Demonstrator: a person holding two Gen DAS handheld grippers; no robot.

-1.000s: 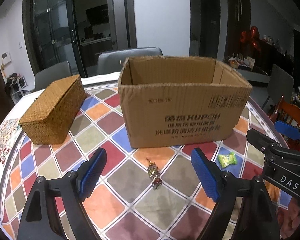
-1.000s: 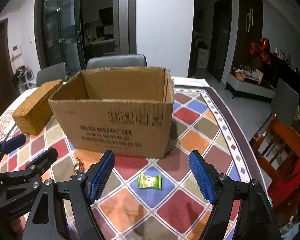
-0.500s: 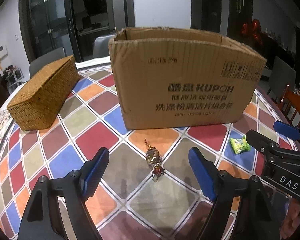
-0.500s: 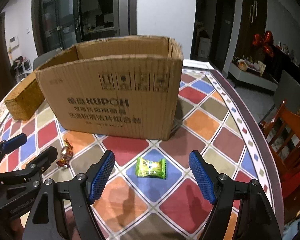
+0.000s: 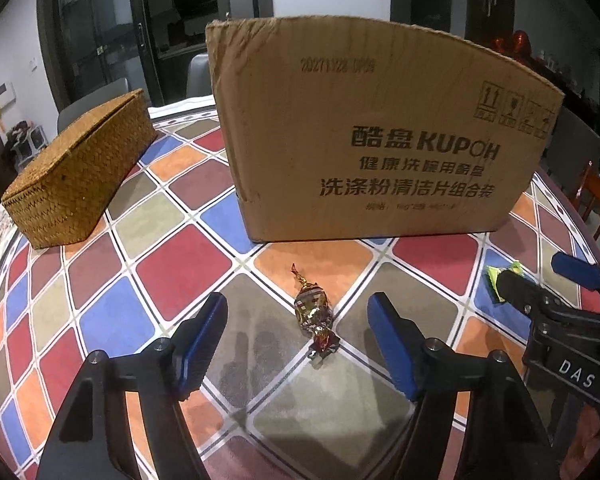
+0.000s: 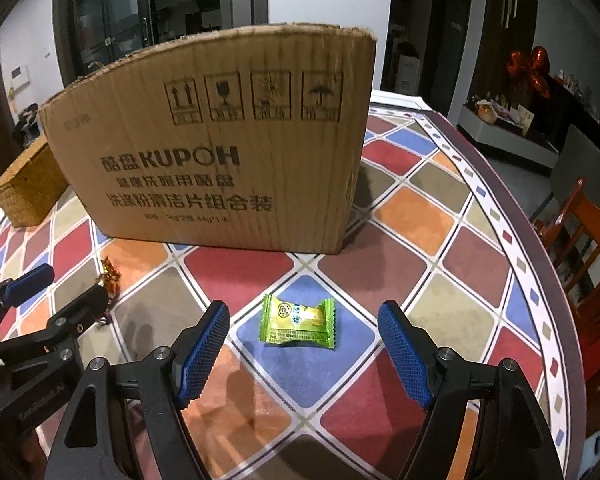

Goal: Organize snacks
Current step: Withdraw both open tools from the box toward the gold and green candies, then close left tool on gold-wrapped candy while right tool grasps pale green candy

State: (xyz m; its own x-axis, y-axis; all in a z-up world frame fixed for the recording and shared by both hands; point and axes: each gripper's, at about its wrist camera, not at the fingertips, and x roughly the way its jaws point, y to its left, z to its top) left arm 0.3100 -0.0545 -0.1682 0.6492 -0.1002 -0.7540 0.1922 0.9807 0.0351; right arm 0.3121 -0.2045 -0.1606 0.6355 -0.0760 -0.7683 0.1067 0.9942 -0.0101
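Over the last second you have brought both grippers down and forward, so the box [image 5: 380, 132] now towers above each camera and its inside is out of sight. Each candy has come to sit between a pair of spread fingers.

Your left gripper [image 5: 298, 340] is wide open and holds nothing. The gold candy [image 5: 313, 312], in twisted foil, lies on the table [image 5: 172, 268] in the gap between its blue pads [image 5: 204, 340], touching neither, just in front of the box.

Your right gripper [image 6: 302, 344] is equally wide open and empty. The green candy [image 6: 299, 322], a flat sealed packet, lies flat on a blue tile, centred between its pads [image 6: 202, 346] and clear of both.

A closed wicker box [image 5: 76, 176] sits well off to the left.

Judging from this, both approaches look nearly finished and no candy has been gripped yet. The next step is probably to lower a little further and close on each candy, then lift it over the box's tall wall. The green packet is thin and may slip; the gold one's twisted ends could snag.
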